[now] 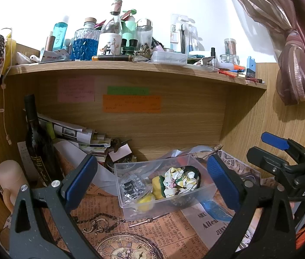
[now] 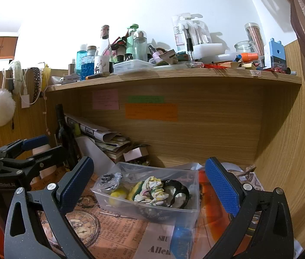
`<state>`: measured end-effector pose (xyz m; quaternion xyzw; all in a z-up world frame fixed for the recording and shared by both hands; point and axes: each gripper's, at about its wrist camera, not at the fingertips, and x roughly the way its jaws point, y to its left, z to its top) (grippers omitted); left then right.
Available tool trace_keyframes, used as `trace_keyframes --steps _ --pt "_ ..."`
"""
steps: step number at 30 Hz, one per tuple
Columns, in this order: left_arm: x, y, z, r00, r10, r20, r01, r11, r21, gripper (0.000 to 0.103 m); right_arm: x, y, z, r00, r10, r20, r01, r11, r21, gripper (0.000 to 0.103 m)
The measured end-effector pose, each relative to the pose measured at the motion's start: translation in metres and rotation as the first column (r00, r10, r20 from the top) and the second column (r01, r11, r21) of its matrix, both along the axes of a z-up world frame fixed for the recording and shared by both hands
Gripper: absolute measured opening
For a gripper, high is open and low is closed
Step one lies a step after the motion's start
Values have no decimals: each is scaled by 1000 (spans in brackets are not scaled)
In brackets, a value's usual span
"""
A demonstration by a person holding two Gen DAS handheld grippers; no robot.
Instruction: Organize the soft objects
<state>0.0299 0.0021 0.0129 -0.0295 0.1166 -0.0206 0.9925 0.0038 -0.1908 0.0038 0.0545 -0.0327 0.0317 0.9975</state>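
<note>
A clear plastic box (image 1: pixel 131 207) stands on the desk under the shelf. In it lie a white floral scrunchie (image 1: pixel 179 182), a dark hair band (image 2: pixel 179 191), yellow soft pieces (image 1: pixel 145 200) and a small bag with something dark (image 1: pixel 132 185). The box also shows in the right wrist view (image 2: pixel 187 213). My left gripper (image 1: pixel 152 181) is open and empty, held back from the box. My right gripper (image 2: pixel 150 185) is open and empty, also short of the box. The right gripper shows at the right of the left wrist view (image 1: pixel 282 151), and the left gripper at the left of the right wrist view (image 2: pixel 29 151).
A dark wine bottle (image 1: pixel 37 142) and a pile of papers (image 1: pixel 81 136) stand at the back left. A wooden shelf (image 1: pixel 131 67) crowded with bottles hangs above. A printed newspaper-style mat (image 1: pixel 143 233) covers the desk. A pink curtain (image 1: pixel 293 43) hangs at the right.
</note>
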Motion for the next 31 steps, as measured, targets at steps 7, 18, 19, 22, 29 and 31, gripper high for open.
trace_keyframes --steps 7,18,19,22,29,31 --pt "0 1 0 1000 -5 1 5 1000 0 103 0 1 0 1000 -3 -2 3 1000 -1 103" --pt "2 -3 0 1000 -16 -7 16 1000 3 103 2 2 -1 1000 5 -11 -6 1000 -5 103" --pt "2 -4 0 1000 -16 -8 16 1000 2 103 3 3 -2 1000 6 -12 -6 1000 -6 103" --pt "2 -3 0 1000 -18 -9 18 1000 0 103 4 3 -2 1000 8 -16 -8 1000 -5 103" --pt "3 -4 -1 1000 -14 -12 14 1000 -4 103 6 3 -3 1000 11 -24 -11 1000 -2 103" --pt "3 -4 -2 1000 -11 -13 11 1000 -3 103 7 3 -3 1000 12 -28 -12 1000 -1 103"
